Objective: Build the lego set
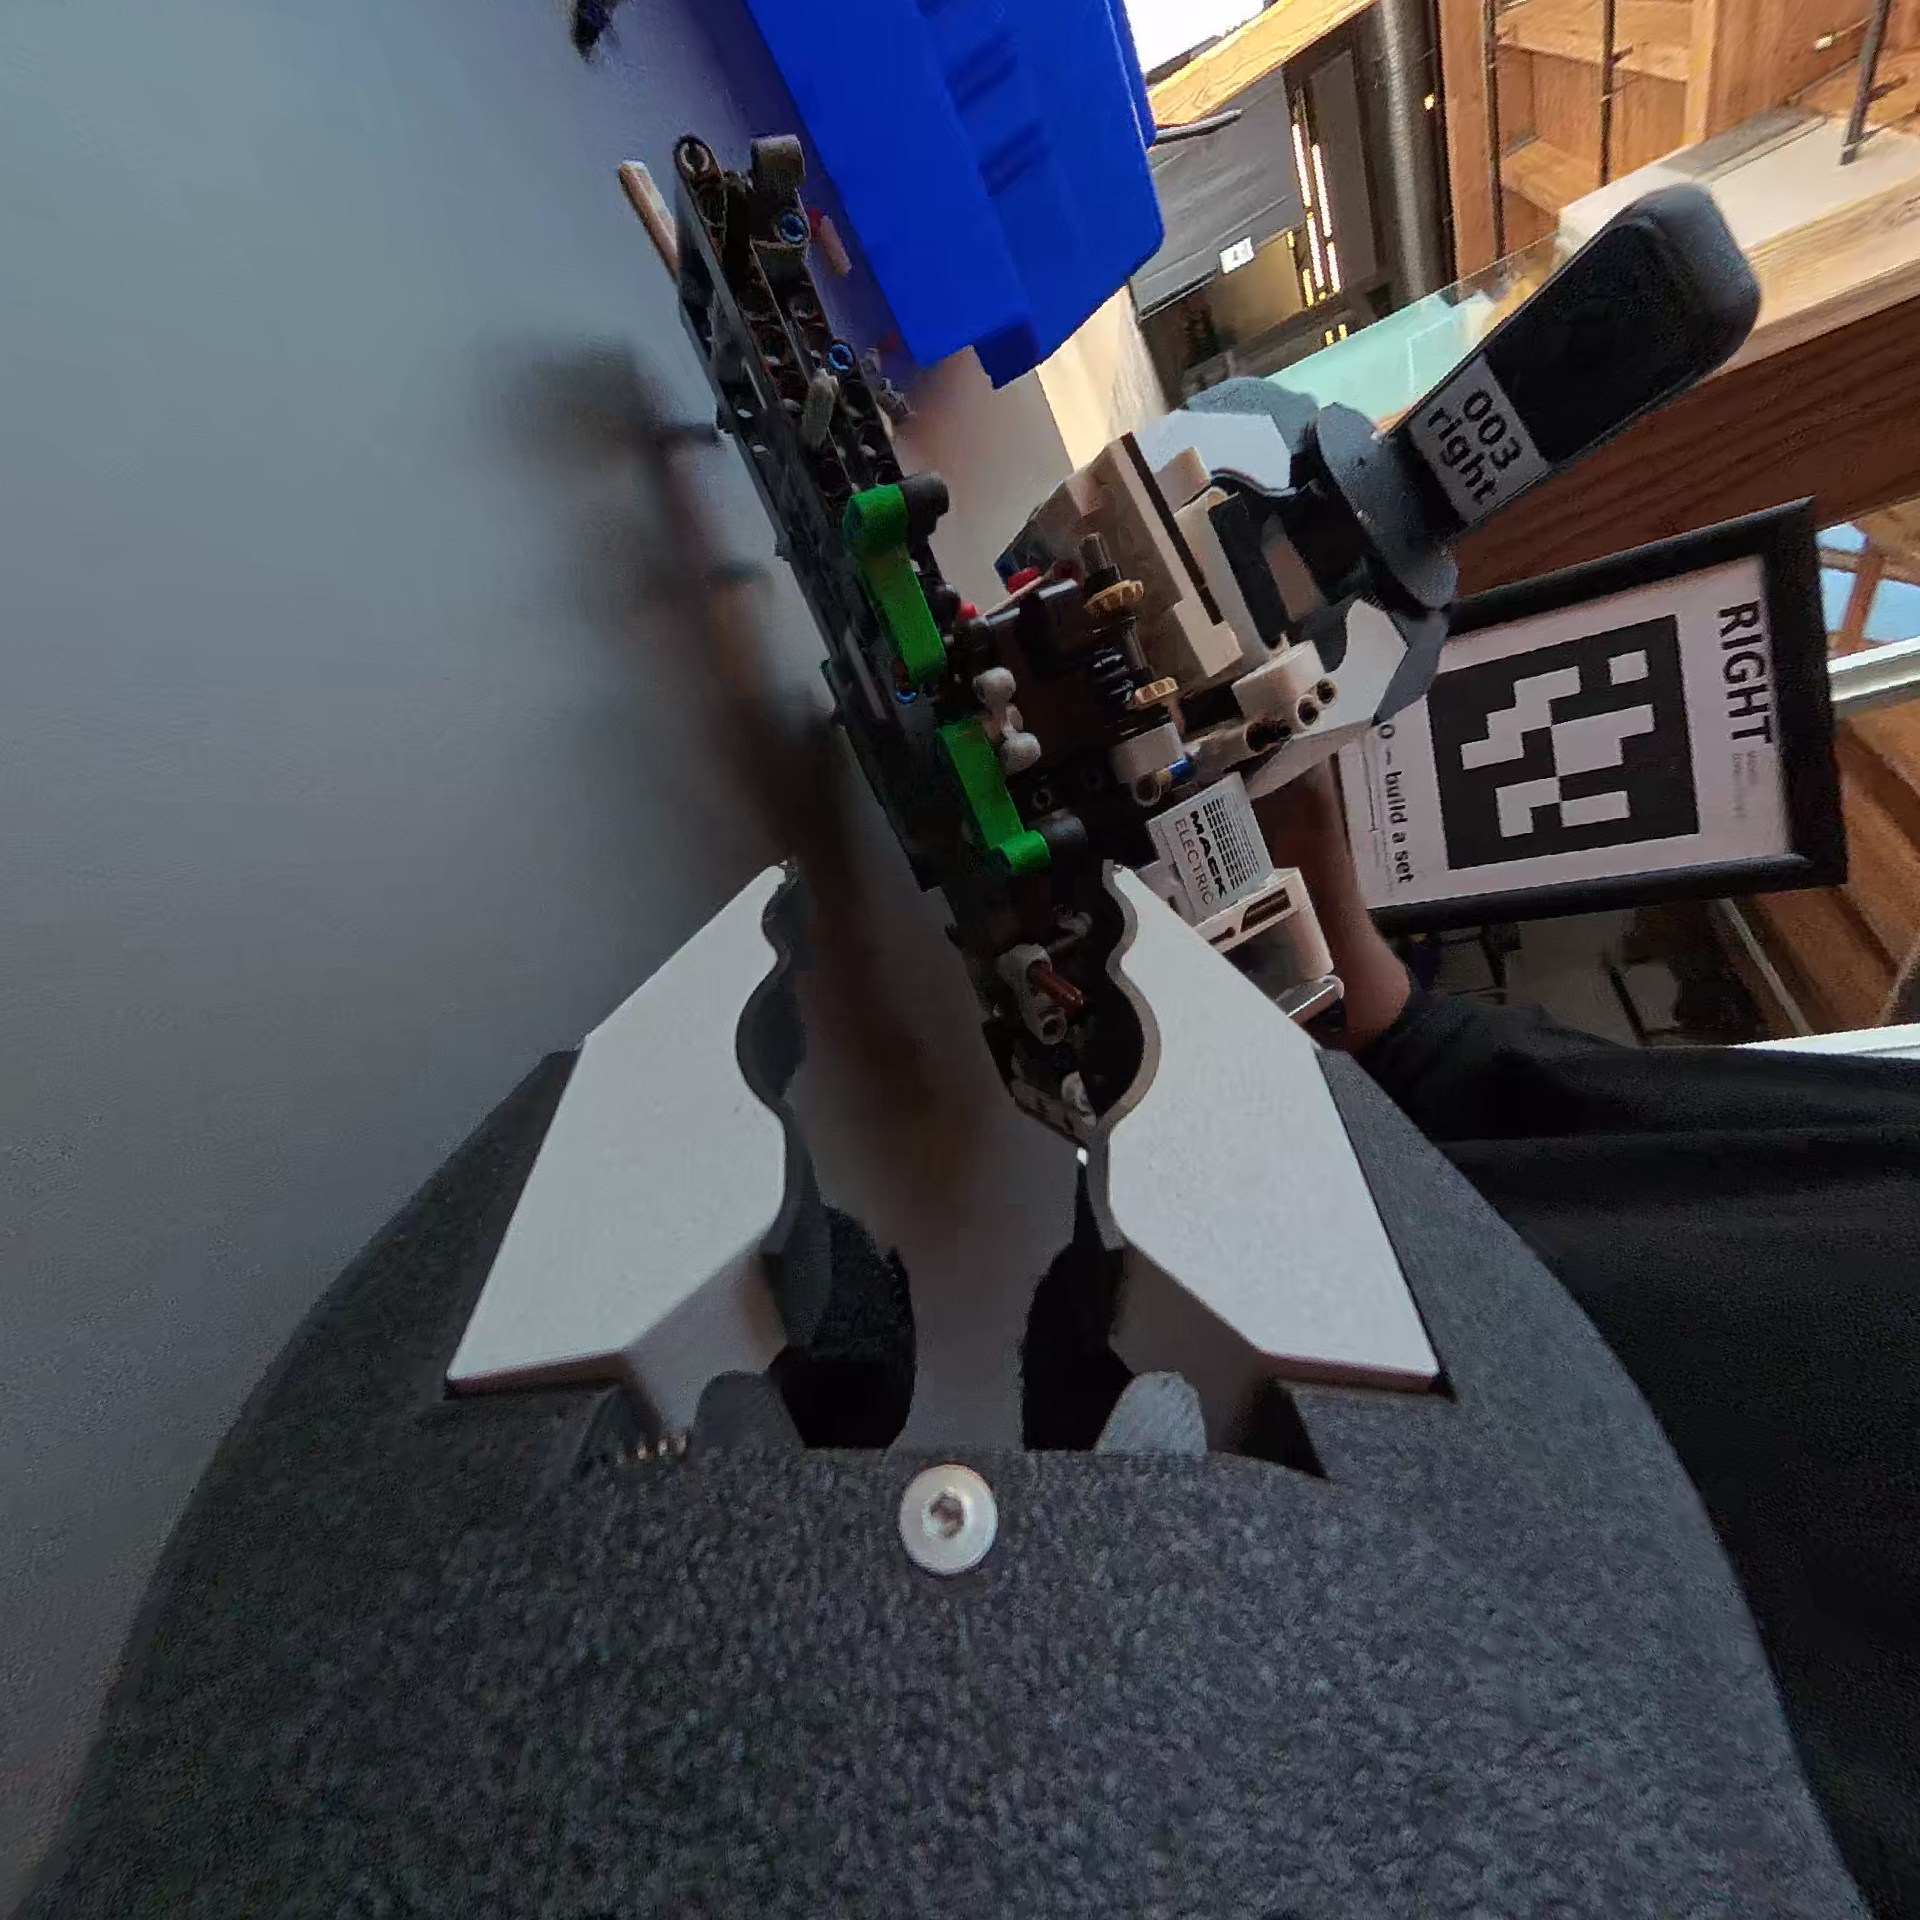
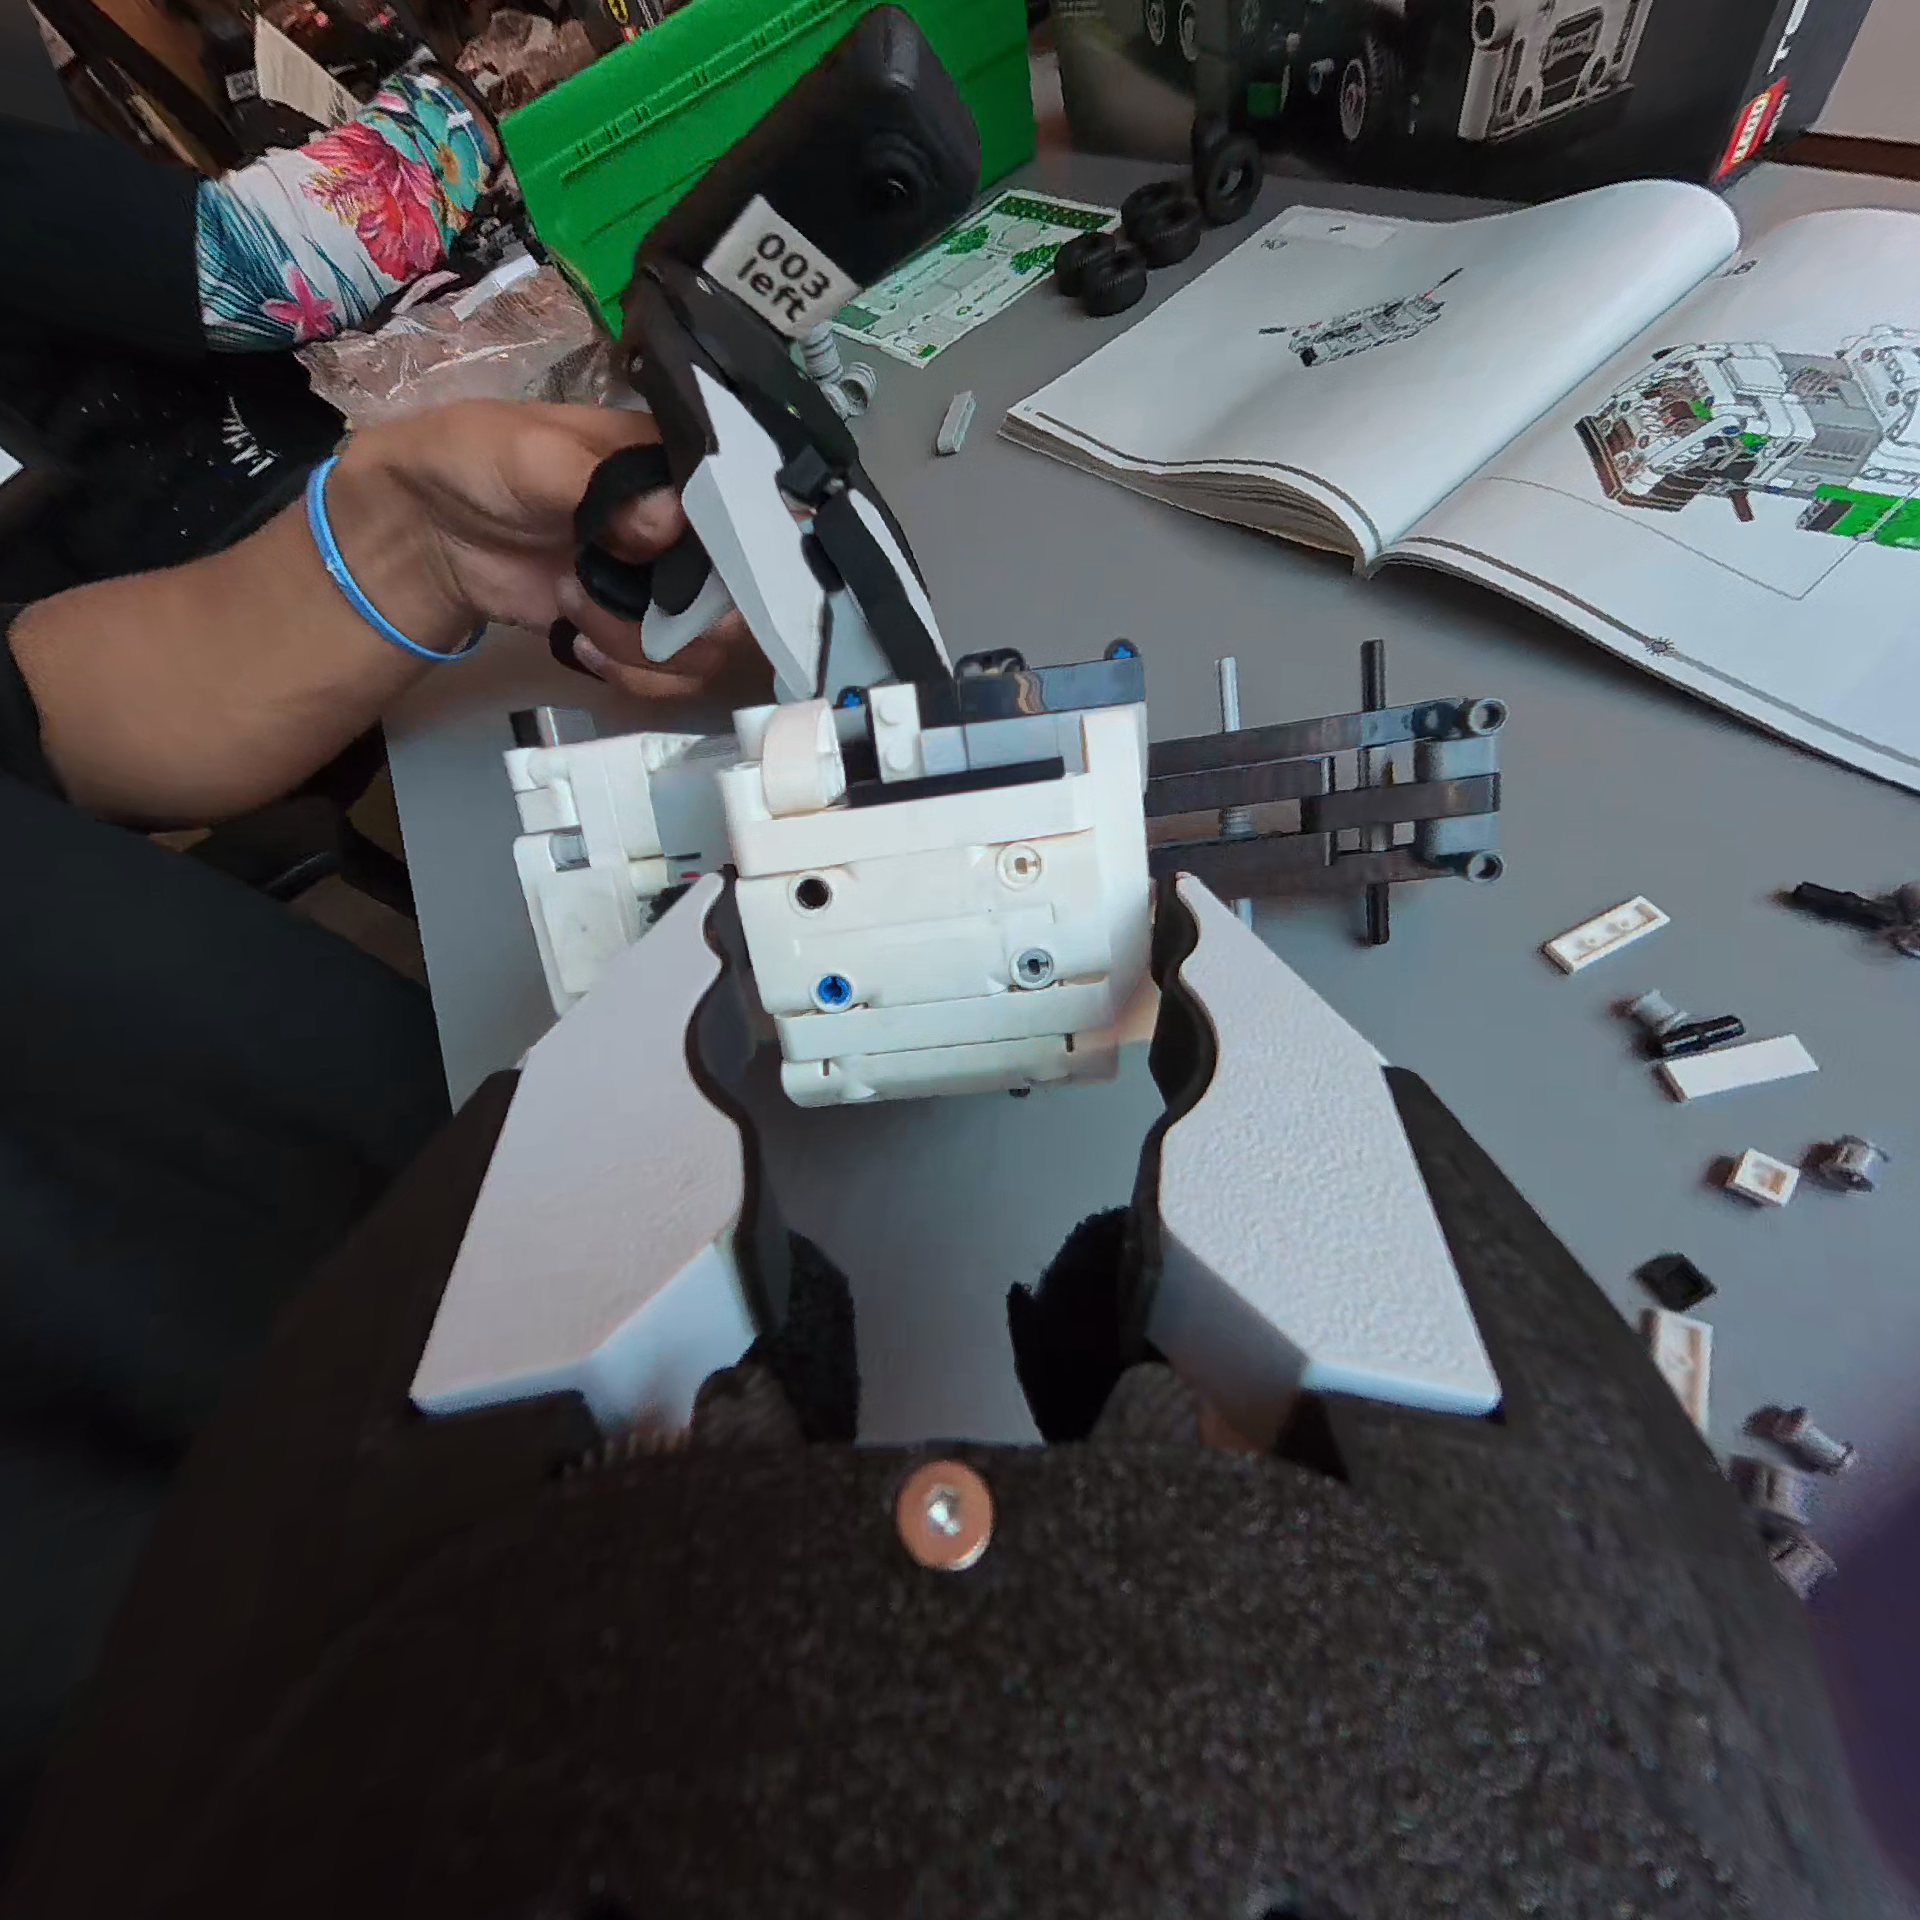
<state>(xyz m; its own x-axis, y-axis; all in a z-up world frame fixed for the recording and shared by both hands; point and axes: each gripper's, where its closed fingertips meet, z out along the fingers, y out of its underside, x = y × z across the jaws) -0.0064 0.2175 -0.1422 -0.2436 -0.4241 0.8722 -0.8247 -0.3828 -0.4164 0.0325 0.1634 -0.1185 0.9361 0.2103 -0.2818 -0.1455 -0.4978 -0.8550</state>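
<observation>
Two grippers work one lego truck [image 2: 935,894] above the grey bench [image 2: 1455,790]. Right gripper [image 2: 940,935] fingers straddle its white cab, spread; contact unclear. Left gripper [image 1: 945,914] fingers bracket the dark chassis end; whether they pinch, I cannot tell. Twisting risks popping beams apart or dropping it onto loose pieces [image 2: 1735,1070].

surface: grey table [image 2: 1299,644] | on it — open instruction booklet [image 2: 1455,395], black tyres [image 2: 1153,234], loose pieces [image 2: 1735,1070]

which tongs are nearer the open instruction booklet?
Right. The right tongs straddle the white cab of the lego truck, on the side toward the booklet; the left tongs sit behind the cab's top, farther left.
</observation>
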